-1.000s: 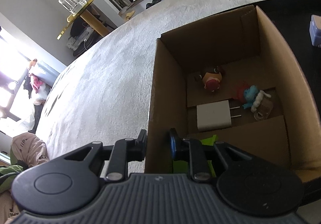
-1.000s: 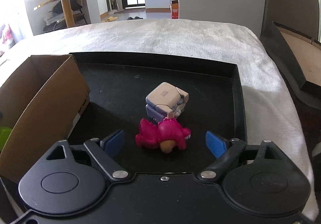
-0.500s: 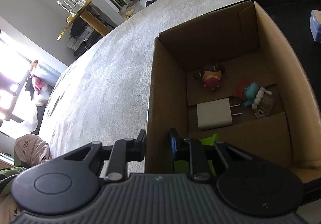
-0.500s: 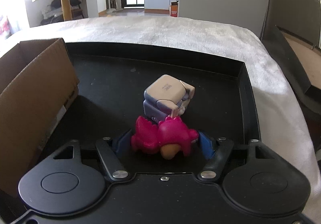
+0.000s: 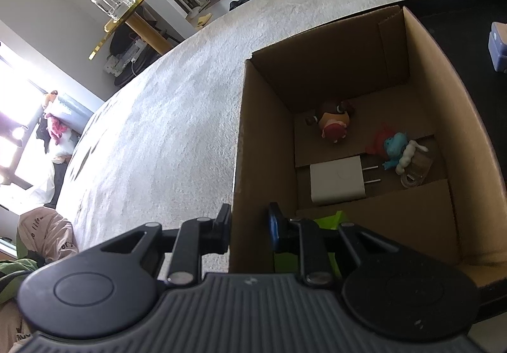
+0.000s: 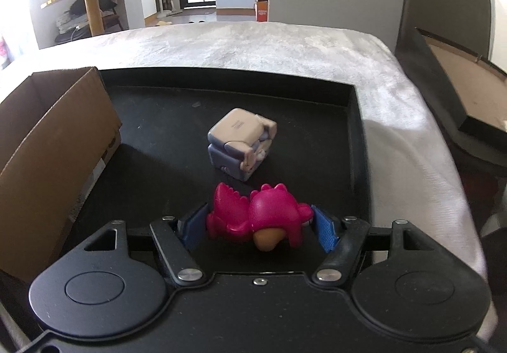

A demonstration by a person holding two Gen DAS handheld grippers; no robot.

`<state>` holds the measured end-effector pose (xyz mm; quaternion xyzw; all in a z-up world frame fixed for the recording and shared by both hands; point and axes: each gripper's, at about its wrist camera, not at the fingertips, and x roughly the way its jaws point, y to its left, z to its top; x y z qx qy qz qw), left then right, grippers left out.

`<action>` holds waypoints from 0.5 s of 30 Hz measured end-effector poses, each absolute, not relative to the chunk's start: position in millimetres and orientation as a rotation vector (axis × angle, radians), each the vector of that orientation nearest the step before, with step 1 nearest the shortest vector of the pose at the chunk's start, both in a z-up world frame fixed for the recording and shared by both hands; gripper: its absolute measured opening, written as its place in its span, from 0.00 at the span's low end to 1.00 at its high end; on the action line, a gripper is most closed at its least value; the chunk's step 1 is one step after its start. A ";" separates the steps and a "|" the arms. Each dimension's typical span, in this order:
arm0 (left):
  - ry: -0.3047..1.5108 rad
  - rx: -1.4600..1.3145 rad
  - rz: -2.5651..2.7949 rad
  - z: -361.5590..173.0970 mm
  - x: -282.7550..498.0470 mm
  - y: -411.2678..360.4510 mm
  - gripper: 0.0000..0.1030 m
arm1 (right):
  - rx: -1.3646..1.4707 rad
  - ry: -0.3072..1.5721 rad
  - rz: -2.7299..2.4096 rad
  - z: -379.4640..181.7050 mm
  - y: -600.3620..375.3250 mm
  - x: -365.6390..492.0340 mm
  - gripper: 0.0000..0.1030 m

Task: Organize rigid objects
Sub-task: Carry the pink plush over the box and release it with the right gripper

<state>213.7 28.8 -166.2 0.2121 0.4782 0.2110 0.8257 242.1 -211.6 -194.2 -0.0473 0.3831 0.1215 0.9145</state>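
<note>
Right wrist view: right gripper (image 6: 259,223) jaws just closing, now pinch pink toy figure (image 6: 258,218) on black tray (image 6: 355,144), likely for transfer to box. Left gripper (image 5: 250,223) clamps near wall of cardboard box (image 5: 443,118), probably steadying it. Purple-beige cube (image 6: 242,142) waits on tray.

Pink toy figure (image 6: 259,217) lies sideways on black tray (image 6: 359,137), near cardboard box (image 6: 47,156).
</note>
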 end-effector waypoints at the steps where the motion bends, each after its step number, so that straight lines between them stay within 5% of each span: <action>1: 1.015 0.443 0.448 -165.7 213.5 29.6 0.21 | -0.103 0.786 0.244 -191.4 -212.3 241.7 0.66; 15: 1.002 0.349 0.428 -159.5 210.6 38.9 0.19 | -0.143 0.763 0.239 -142.5 -197.3 223.9 0.66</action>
